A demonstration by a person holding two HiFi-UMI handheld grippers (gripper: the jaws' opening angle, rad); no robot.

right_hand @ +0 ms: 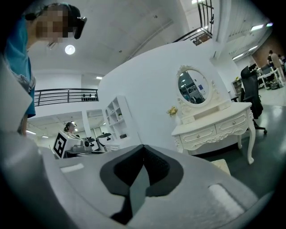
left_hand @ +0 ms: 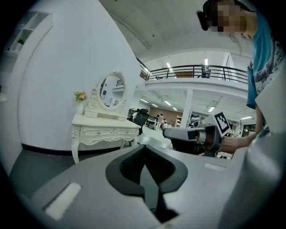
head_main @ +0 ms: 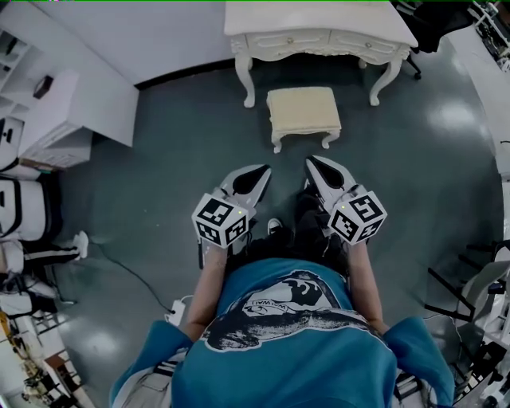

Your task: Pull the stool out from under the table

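Both closed tight and empty, our left hand-held gripper (head_main: 261, 174) and right hand-held gripper (head_main: 313, 165) point forward side by side near us. Farther off, the cream stool (head_main: 303, 111) stands on the grey floor (head_main: 175, 167), just in front of the white tabletop (head_main: 319, 20).

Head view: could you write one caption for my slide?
Stool before white table; left tongs and right tongs shut, empty.

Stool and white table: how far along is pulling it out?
Looks done: the stool stands on open floor in front of the table, not beneath it. In hand: nothing; the left gripper and right gripper are shut, empty, well short of the stool. Left to do: seemingly nothing.
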